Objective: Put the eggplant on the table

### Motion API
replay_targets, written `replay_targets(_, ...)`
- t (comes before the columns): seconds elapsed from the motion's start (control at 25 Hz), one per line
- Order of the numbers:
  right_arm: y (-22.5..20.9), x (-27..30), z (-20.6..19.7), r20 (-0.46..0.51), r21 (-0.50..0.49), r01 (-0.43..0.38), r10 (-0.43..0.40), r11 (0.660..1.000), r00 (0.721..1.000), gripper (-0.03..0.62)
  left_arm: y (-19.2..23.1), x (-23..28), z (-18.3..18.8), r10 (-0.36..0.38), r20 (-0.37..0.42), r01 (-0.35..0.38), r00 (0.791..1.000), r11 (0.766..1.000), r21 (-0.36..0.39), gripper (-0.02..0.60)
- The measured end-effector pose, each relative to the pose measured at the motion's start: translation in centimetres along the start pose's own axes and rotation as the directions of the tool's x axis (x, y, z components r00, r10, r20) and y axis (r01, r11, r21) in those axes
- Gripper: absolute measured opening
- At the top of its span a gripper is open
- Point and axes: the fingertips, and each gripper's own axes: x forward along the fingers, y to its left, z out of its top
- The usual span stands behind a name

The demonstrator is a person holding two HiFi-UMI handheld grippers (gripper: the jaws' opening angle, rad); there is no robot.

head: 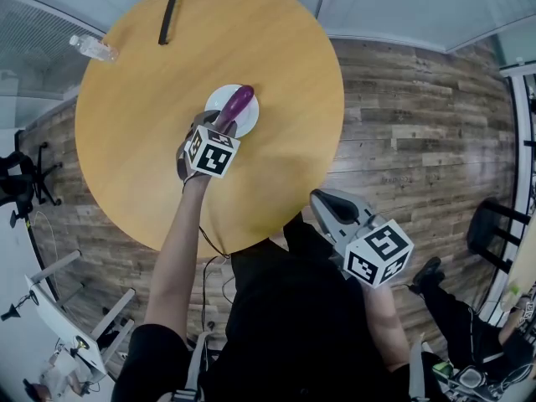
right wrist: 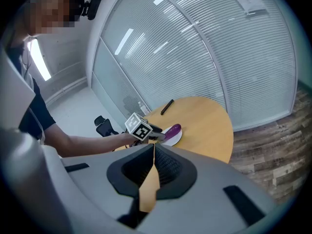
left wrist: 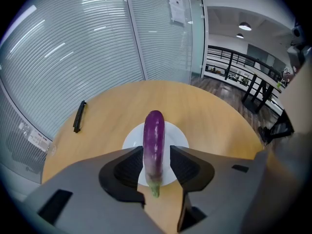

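A purple eggplant (head: 236,105) (left wrist: 154,140) lies on a small white plate (head: 219,100) (left wrist: 179,134) near the middle of the round wooden table (head: 276,57). Its green stem end points at me and reaches past the plate's near rim. My left gripper (head: 224,126) (left wrist: 155,152) is low over the plate, open, one jaw on each side of the eggplant's stem half, with a thin gap showing at the right pad. My right gripper (head: 322,198) (right wrist: 152,150) hangs shut and empty off the table's near edge, above the floor. From the right gripper view, the eggplant (right wrist: 173,129) and left gripper (right wrist: 153,135) show far off.
A long black object (head: 171,12) (left wrist: 79,116) lies at the table's far side. A plastic bottle (head: 94,48) rests at its far left edge. Glass walls with blinds stand behind the table. A black chair (head: 25,182) stands on the wood floor at left.
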Motion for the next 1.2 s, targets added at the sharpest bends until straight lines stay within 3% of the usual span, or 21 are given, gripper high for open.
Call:
replay_targets(0.48, 1.8, -1.7, -0.3, 0.028, -0.05, -0.048, 0.049, 0.998, 0.998, 0.018, -1.4, -6.6, -0.1, 0.054, 0.077, -0.048, 0.996, 0.996, -0.068, 0.173)
replay_targets(0.56, 2.2, -1.9, -0.3, 0.027, -0.059, -0.063, 0.064, 0.996, 0.998, 0.018, -2.1, -7.6, -0.3, 0.055, 0.086, -0.048, 0.995, 0.996, -0.076, 0.133)
replay_targets(0.8, 2.8, -1.6, 0.5, 0.033, -0.073, -0.107, 0.11, 0.992, 0.993, 0.018, -3.7, -10.5, -1.0, 0.064, 0.104, -0.052, 0.993, 0.993, -0.11, 0.095)
replay_targets(1.2, 3.3, 0.8, 0.8, -0.009, -0.079, -0.158, 0.158, 0.984, 0.987, 0.018, -4.4, -16.2, -1.4, 0.093, 0.22, -0.034, 0.971, 0.966, -0.257, 0.02)
